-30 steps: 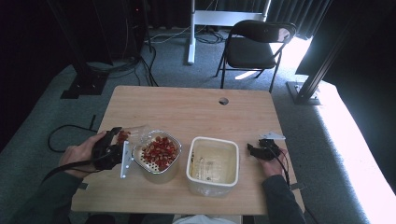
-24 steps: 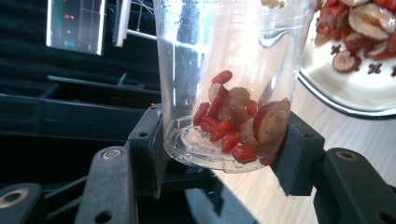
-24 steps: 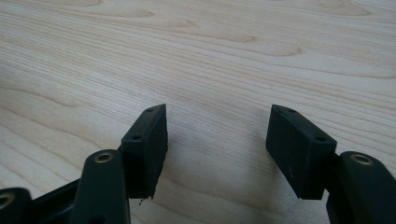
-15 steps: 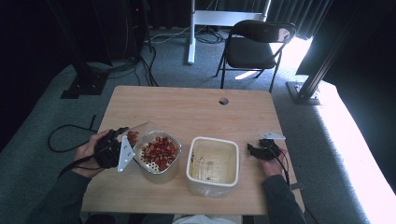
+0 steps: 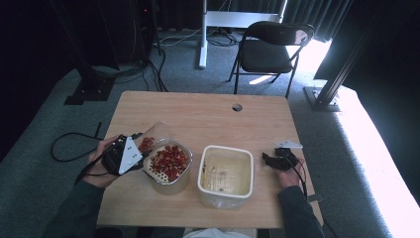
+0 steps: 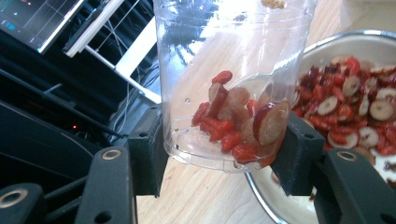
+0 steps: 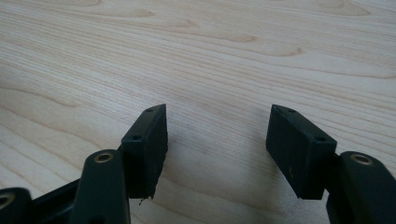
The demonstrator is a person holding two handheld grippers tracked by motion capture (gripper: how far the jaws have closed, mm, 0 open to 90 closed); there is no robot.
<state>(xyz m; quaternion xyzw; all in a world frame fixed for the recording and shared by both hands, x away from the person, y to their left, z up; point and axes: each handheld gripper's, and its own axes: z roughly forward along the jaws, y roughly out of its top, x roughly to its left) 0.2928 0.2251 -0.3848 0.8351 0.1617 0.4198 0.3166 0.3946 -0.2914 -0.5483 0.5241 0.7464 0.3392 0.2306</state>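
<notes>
My left gripper (image 5: 130,153) (image 6: 219,149) is shut on a clear plastic cup (image 6: 229,79) (image 5: 153,136), tilted toward a metal strainer bowl (image 5: 168,163) (image 6: 355,46). Red berries and sliced dried fruit (image 6: 238,123) lie in the cup's lower end. The bowl holds a heap of the same red fruit (image 5: 169,159). A white square tub (image 5: 225,171) stands to the right of the bowl. My right gripper (image 5: 271,159) (image 7: 217,149) rests low over bare wood right of the tub, open, with nothing between its fingers (image 7: 147,144).
The wooden table (image 5: 208,119) has a cable hole (image 5: 236,107) near its far edge. A black folding chair (image 5: 270,47) and a white desk leg (image 5: 203,34) stand beyond it. A cable (image 5: 69,146) loops on the floor at left.
The left gripper has tilted the cup a little more toward the bowl and drifted slightly left. The right gripper has stayed in place.
</notes>
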